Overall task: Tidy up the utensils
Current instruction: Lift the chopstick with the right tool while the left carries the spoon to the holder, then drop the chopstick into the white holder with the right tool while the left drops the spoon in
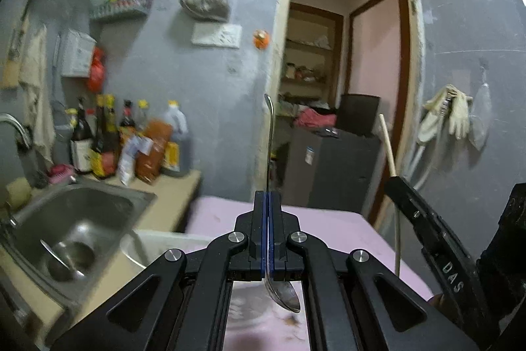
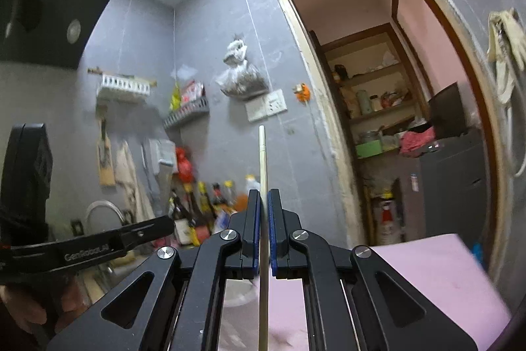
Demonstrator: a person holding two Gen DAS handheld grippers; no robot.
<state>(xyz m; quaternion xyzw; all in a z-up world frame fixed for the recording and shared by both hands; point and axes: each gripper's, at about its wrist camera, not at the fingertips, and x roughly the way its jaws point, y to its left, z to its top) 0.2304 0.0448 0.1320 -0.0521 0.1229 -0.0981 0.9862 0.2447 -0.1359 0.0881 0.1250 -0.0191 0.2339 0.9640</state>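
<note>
My left gripper (image 1: 268, 196) is shut on a metal spoon (image 1: 270, 137). Its thin handle sticks up past the fingertips and its bowl (image 1: 285, 293) hangs below the jaws, over the pink table (image 1: 345, 226). My right gripper (image 2: 264, 196) is shut on a pale chopstick (image 2: 262, 160), which stands upright between the blue pads (image 2: 272, 219) and runs down out of the frame. Both grippers are raised and point about level at the grey wall and the doorway. Each gripper's black body shows at the edge of the other's view.
A steel sink (image 1: 108, 196) with a pot inside lies at the lower left, beside a tap (image 1: 14, 124) and a cluster of sauce bottles (image 1: 108, 140). A white basin (image 1: 154, 242) stands by the table's near-left edge. The doorway (image 1: 345, 87) opens onto shelves and a dark cabinet.
</note>
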